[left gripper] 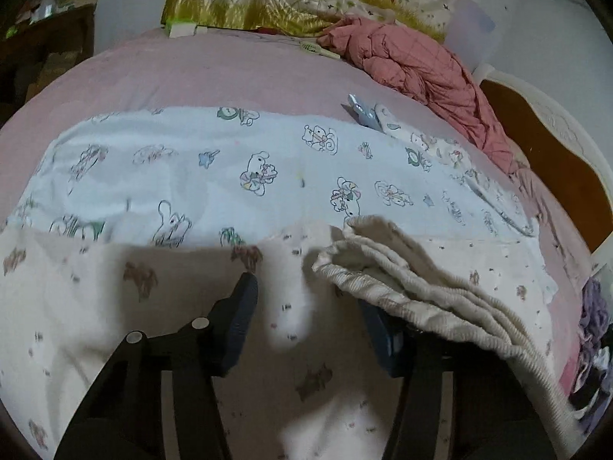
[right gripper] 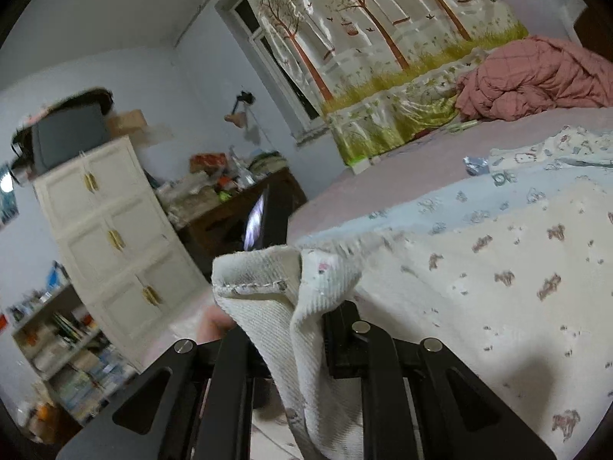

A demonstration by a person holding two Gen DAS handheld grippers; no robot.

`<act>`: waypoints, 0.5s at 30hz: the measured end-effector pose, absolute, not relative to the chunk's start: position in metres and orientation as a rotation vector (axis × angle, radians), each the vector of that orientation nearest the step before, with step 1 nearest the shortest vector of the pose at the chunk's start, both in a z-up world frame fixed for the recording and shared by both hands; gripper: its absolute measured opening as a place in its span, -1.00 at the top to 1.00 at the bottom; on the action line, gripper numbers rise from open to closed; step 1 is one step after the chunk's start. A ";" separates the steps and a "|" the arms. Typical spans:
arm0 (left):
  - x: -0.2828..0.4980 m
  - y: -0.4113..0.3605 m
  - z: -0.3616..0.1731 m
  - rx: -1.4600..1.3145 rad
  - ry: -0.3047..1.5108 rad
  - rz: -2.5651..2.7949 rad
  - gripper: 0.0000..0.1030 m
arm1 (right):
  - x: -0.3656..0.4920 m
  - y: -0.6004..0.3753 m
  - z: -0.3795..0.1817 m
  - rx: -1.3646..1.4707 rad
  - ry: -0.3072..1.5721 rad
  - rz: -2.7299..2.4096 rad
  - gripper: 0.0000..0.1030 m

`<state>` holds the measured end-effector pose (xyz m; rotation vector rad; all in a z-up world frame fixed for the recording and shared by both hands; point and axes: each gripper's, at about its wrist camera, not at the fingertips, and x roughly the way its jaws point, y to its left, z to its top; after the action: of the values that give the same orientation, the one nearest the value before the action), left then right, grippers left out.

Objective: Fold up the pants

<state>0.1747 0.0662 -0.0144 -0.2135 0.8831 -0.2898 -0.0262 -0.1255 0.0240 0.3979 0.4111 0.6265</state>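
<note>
The cream pants (left gripper: 115, 306) with small brown animal prints lie flat on the bed. My left gripper (left gripper: 306, 306) is open just above them, fingers spread, with a ridge of the fabric between the fingers. The ribbed waistband (left gripper: 421, 276) lies folded over my right finger. In the right wrist view, my right gripper (right gripper: 291, 329) is shut on a ribbed cuff (right gripper: 268, 283) of the pants and holds it up off the bed's edge. The pants (right gripper: 498, 287) spread to the right.
A pale blue printed sheet (left gripper: 230, 161) lies under the pants on the pink bed (left gripper: 191, 76). A pink quilt (left gripper: 421, 73) is bunched at the back right, with clips (left gripper: 367, 115) near it. A white cabinet (right gripper: 111, 237) and cluttered desk (right gripper: 230, 199) stand beside the bed.
</note>
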 end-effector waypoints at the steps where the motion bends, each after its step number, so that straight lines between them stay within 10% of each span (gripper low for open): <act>1: 0.176 0.065 -0.015 -0.201 0.881 -0.284 -0.03 | -0.026 -0.122 0.018 0.386 0.427 0.621 0.74; 15: 0.149 0.113 0.038 -0.117 0.670 -0.076 -0.02 | -0.026 -0.066 -0.039 0.159 0.594 0.542 0.73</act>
<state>0.1491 0.1129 0.0378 -0.1169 0.6702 -0.0763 -0.0259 -0.0655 -0.0389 0.1590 0.5936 0.5415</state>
